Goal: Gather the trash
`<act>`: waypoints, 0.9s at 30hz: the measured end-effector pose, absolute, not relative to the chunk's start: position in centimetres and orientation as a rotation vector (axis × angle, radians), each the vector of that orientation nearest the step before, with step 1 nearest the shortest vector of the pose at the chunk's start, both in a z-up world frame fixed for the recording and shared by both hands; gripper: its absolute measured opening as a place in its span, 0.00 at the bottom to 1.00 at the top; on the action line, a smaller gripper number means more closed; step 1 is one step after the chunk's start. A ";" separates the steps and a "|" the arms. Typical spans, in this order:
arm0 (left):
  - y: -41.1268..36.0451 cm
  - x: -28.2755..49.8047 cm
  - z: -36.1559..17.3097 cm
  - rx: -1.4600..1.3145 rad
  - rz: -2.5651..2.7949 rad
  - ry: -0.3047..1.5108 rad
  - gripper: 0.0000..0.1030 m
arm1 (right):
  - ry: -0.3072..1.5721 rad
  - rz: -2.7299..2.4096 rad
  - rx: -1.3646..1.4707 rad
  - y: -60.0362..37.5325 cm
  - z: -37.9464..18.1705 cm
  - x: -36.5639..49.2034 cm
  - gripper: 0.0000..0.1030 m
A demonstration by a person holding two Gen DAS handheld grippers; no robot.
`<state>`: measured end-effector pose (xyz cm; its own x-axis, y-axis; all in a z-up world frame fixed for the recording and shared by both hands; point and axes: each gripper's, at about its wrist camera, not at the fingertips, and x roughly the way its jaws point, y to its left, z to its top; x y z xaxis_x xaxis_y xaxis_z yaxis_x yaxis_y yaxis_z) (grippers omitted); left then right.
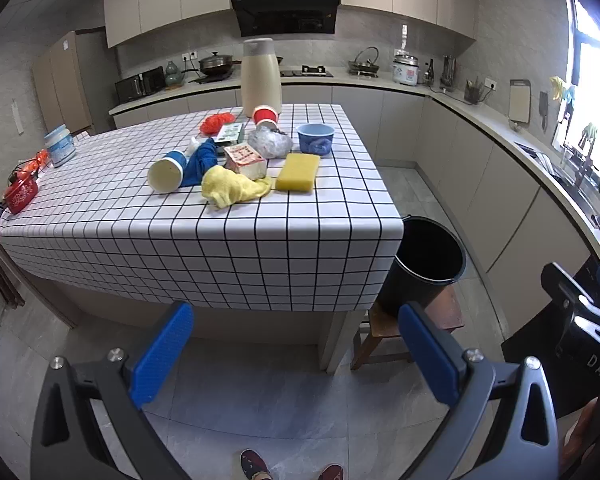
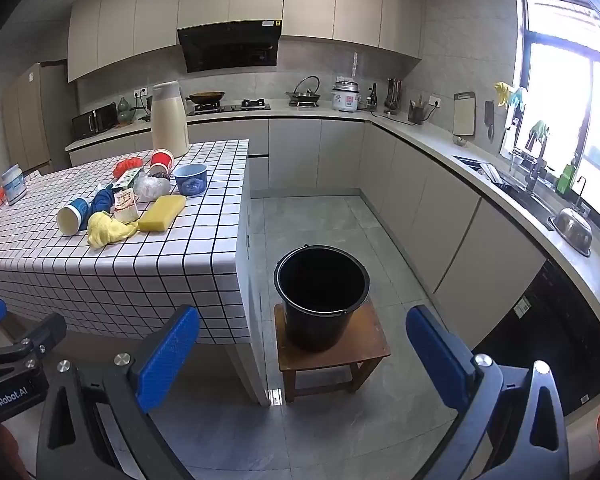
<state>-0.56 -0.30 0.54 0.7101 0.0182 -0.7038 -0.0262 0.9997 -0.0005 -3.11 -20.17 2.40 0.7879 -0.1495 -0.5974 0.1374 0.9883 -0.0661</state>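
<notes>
A heap of items lies on the checked table [image 1: 220, 232]: a blue paper cup [image 1: 168, 172] on its side, a red cup [image 1: 266, 115] tipped over, a yellow cloth [image 1: 232, 186], a yellow sponge [image 1: 298, 171], a small carton [image 1: 246, 158], crumpled clear plastic [image 1: 270, 142] and a blue bowl [image 1: 316, 138]. A black bucket [image 2: 322, 296] stands on a wooden stool [image 2: 332, 356] right of the table. My left gripper [image 1: 296, 344] hangs open in front of the table's near edge, holding nothing. My right gripper [image 2: 304, 352] is open too, short of the bucket.
A tall cream jug [image 1: 261, 76] stands at the table's far edge, a white tub [image 1: 60, 146] and red items [image 1: 20, 196] at its left. Kitchen counters [image 2: 500, 184] run along the back and right walls. A person's feet [image 1: 292, 470] show on the grey floor.
</notes>
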 end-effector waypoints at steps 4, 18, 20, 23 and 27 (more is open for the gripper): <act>-0.6 -0.5 0.4 -0.001 0.017 0.785 1.00 | 0.647 -0.152 -0.014 -20.4 2.4 -3.1 1.00; -0.6 -0.4 0.4 0.016 0.030 0.777 1.00 | 0.643 -0.140 -0.015 -20.5 2.4 -2.5 1.00; -0.6 -0.3 0.4 0.016 0.032 0.777 1.00 | 0.645 -0.136 -0.015 -20.5 2.3 -2.4 1.00; -0.5 -0.3 0.3 0.013 0.035 0.777 1.00 | 0.646 -0.135 -0.016 -20.4 2.2 -2.3 1.00; -0.3 -0.2 0.3 0.013 0.038 0.777 1.00 | 0.645 -0.133 -0.016 -20.4 2.2 -2.3 1.00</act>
